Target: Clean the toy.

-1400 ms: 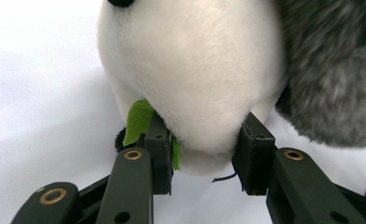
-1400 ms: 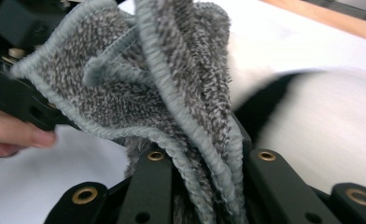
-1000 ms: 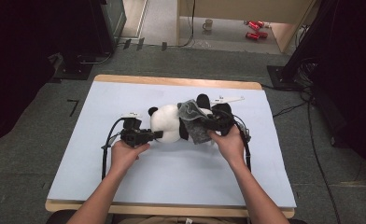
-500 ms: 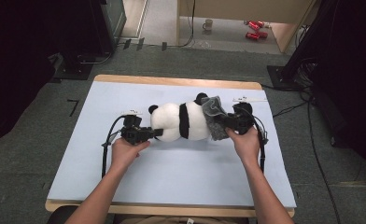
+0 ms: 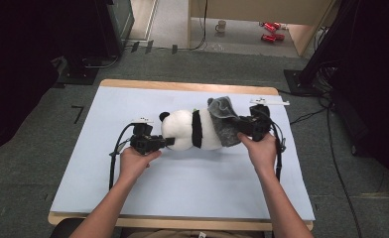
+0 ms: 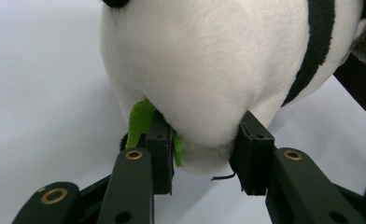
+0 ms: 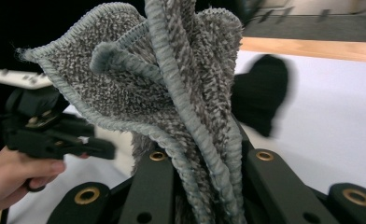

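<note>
Overall light: even overhead light is falling on the pale blue table (image 5: 182,188), reading bright and flat
Surround: floor edges and both upper corners of the high view are sinking into near black
Back of room: a lit strip of pale floor is showing brighter than the rest
Shadows: soft and short, hugging the panda toy (image 5: 190,130) and the forearms
Glare: table surface is washing out to near white in the left gripper view
Sharpness: high view is looking soft and low in detail
Focus: grey towel (image 7: 172,84) weave is rendering crisp close up
Blur: a black plush part (image 7: 260,93) is smearing behind it
</note>
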Available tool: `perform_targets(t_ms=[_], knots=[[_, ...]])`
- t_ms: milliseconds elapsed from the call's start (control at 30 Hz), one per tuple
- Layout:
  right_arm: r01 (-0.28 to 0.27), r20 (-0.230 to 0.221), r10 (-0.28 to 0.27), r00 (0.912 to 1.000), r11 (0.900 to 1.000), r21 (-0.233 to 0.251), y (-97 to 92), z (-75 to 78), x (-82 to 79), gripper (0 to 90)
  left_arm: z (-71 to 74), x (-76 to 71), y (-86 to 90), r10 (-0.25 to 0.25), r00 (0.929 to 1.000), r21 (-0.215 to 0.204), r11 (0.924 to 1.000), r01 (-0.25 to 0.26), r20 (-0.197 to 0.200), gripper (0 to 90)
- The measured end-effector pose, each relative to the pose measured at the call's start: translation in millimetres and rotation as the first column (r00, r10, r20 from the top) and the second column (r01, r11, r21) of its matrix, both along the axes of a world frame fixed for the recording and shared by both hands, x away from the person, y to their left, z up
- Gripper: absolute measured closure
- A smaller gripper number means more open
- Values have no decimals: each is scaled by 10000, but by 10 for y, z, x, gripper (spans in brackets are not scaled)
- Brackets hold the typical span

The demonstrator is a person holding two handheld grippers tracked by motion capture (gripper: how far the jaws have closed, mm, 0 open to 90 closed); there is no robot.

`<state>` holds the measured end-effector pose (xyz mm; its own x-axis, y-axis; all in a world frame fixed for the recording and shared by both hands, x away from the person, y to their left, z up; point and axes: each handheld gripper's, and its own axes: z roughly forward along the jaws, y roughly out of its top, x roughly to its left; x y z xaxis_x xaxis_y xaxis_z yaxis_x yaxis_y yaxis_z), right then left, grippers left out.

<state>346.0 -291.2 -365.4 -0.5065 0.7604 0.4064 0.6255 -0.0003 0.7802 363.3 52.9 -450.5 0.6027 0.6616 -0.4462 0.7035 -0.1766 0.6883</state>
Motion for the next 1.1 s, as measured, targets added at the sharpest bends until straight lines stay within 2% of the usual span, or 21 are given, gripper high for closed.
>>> perform_targets(t_ms=[100, 167, 267, 500, 667, 800, 900, 1000, 1100], knots=[[-673, 9, 674, 9977, 9975, -212, 258, -31, -10, 791, 6, -32, -19, 45, 9999, 23, 10000, -45, 117, 637], [-1082, -81, 1082, 9941, 9941, -61, 408, -69, -8, 791, 3, -49, -38, 129, 9998, -33, 9999, -128, 156, 637], [-1529, -215, 1526, 9881, 9881, -175, 591, -115, 8, 791, 0, -83, -74, 177, 9994, -11, 9998, -177, 296, 637], [-2033, -316, 2021, 9789, 9782, -423, 845, -182, 43, 791, 15, -158, -114, 200, 9992, 29, 9998, -201, 351, 635], [-2400, -330, 2384, 9706, 9690, -580, 1013, -238, 35, 787, 54, -229, -162, 179, 9981, 380, 9991, -201, 591, 634], [-2459, -115, 2462, 9692, 9627, -1130, 1070, -269, 31, 781, 50, -235, -155, 208, 9987, 410, 9989, -228, 469, 634], [-2470, 253, 2552, 9666, 9530, -1754, 1047, -291, 46, 783, 50, -222, -150, 137, 9989, 469, 9988, -158, 450, 639], [-2363, 113, 2431, 9699, 9520, -1946, 990, -289, 65, 784, 39, -184, -118, 75, 9993, 803, 9967, -104, 373, 653], [-1995, 108, 2083, 9780, 9494, -2424, 905, -292, 75, 785, 10, -111, -44, 28, 10000, 537, 9986, -28, -11, 655]])
